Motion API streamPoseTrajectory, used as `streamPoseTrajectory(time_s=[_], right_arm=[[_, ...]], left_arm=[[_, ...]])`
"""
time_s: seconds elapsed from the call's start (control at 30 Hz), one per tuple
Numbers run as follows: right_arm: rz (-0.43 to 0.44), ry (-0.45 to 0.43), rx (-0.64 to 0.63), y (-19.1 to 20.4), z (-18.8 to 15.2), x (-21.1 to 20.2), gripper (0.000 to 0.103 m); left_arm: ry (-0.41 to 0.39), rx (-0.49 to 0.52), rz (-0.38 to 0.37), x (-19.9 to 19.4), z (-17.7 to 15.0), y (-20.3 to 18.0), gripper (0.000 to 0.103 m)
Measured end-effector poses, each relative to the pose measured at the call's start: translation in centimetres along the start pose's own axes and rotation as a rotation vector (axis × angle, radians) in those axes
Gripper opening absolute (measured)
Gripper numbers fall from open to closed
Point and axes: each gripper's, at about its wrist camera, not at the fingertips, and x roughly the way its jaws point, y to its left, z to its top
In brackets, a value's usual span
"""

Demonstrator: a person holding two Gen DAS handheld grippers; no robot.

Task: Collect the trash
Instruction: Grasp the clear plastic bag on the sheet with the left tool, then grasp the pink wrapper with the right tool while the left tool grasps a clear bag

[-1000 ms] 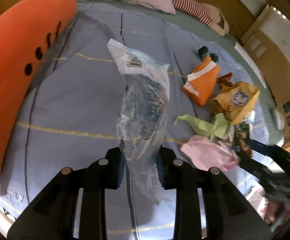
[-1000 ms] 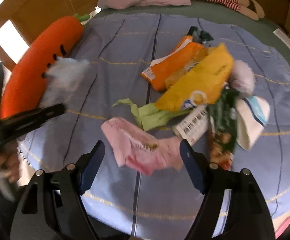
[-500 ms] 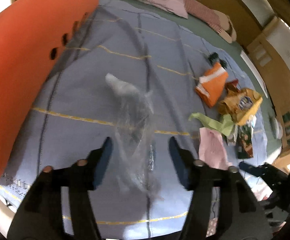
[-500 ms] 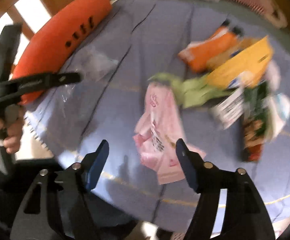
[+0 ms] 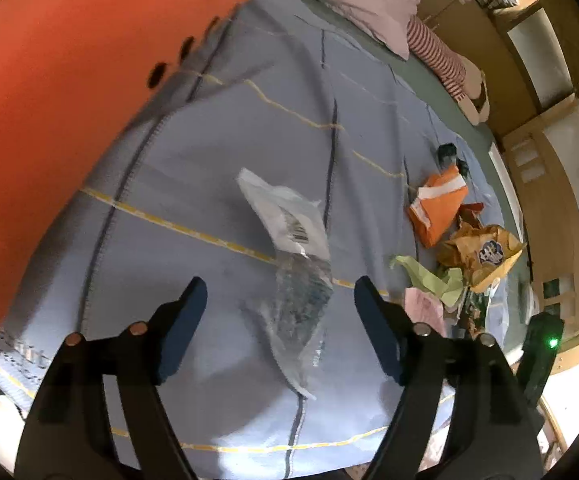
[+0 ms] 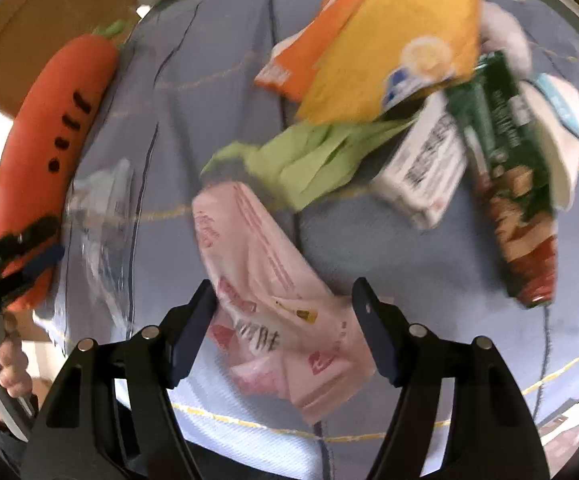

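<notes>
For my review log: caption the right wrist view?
Open right hand-held gripper over crumpled pink plastic wrapper on blue blanket.

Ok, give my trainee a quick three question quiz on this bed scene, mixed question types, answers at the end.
1. True or false: the clear plastic bag is pinched by the left gripper.
2. Which wrapper lies between the right gripper's fingers: A pink, B green, C orange?
3. Name the plush toy at the blanket's edge.

Key: 1 false, the jaws are opening and the bag lies loose; 2 A, the pink wrapper; 3 carrot plush.

No wording could be read; only barcodes showed on the clear bag (image 5: 293, 236) and white packet (image 6: 425, 168).
</notes>
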Motion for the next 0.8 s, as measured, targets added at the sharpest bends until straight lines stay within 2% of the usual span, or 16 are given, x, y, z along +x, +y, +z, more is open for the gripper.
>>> streamPoseTrajectory(time_s=[0.13,0.27,0.3,0.37,0.4,0.43,0.47,0.53,0.6,0.67,0.73,0.77,0.8], right_arm=[[-0.026,0.030,-0.078,1.8,-1.0,1.0,0.068],[-0.080,0.020,-0.152,3.4,-2.0,1.6,0.048],[-0.066,0.024,-0.147,3.5,-2.2,1.4,0.042],[-0.053,0.029,-0.137,3.6,-2.2,1.1,0.040],[-0.052,0.029,-0.133,3.5,-2.3,0.8,0.040],[-0.049,0.023,-0.128,3.3,-2.4,0.2,0.040],[-0.045,0.019,-0.127,3.2,-2.4,-0.3,0.040],[-0.040,0.003,-0.116,2.7,-2.7,-1.4,0.040],[-0.029,-0.006,-0.097,1.8,-3.3,-2.7,0.040],[-0.030,-0.015,-0.079,1.3,-4.1,-3.5,0.040],[-0.036,-0.027,-0.067,0.3,-4.4,-4.5,0.040],[-0.041,-0.035,-0.059,-0.3,-4.7,-5.1,0.040],[-0.046,-0.043,-0.052,-0.7,-4.9,-5.6,0.040]], left_arm=[[0.018,-0.002,-0.033,0.9,0.2,-0.5,0.084],[0.043,-0.005,-0.047,2.3,0.2,-1.0,0.084],[0.044,-0.002,-0.037,2.6,0.1,-1.1,0.083],[0.053,0.007,-0.002,3.3,-0.1,-1.4,0.077],[0.061,0.001,0.006,3.7,-0.2,-1.4,0.068],[0.068,-0.025,-0.021,3.9,-0.2,-1.2,0.062],[0.073,-0.049,-0.061,3.9,-0.3,-1.0,0.062],[0.080,-0.099,-0.194,3.7,-0.2,-0.8,0.062],[0.064,-0.099,-0.373,3.0,-0.1,-1.6,0.063],[0.048,-0.061,-0.522,2.3,-0.1,-2.9,0.069],[0.015,-0.031,-0.647,1.3,-0.1,-4.1,0.079],[0.006,-0.020,-0.656,1.1,0.0,-4.4,0.081],[-0.018,-0.008,-0.631,0.7,0.0,-4.5,0.082]])
